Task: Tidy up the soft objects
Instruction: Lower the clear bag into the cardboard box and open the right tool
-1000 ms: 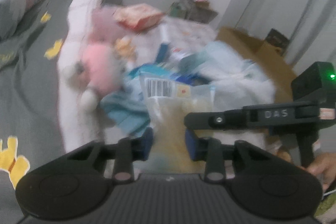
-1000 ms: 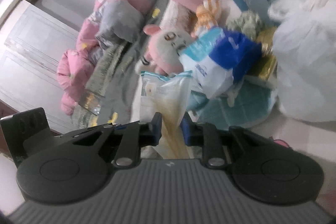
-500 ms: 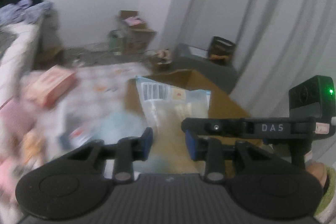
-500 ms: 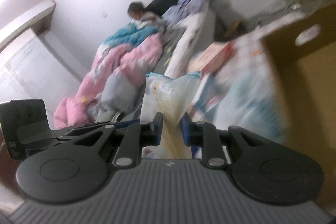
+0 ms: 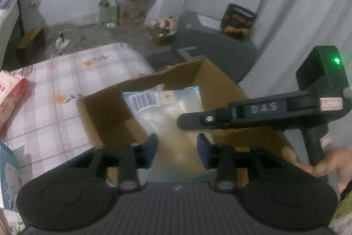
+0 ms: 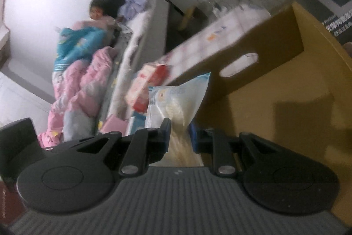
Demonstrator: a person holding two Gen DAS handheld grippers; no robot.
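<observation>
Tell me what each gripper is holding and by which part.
The right gripper pinches the clear plastic bag by its near end. The left gripper is opening, its fingers either side of that bag over the cardboard box.

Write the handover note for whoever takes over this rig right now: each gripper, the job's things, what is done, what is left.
Left gripper: jaws opening, clear plastic packet between them.
Right gripper: shut on the same packet.
Packet hangs over the open cardboard box, not yet dropped in.
Left to do: release it into the box; a red-and-white pack and other items lie on the floral mat.
</observation>
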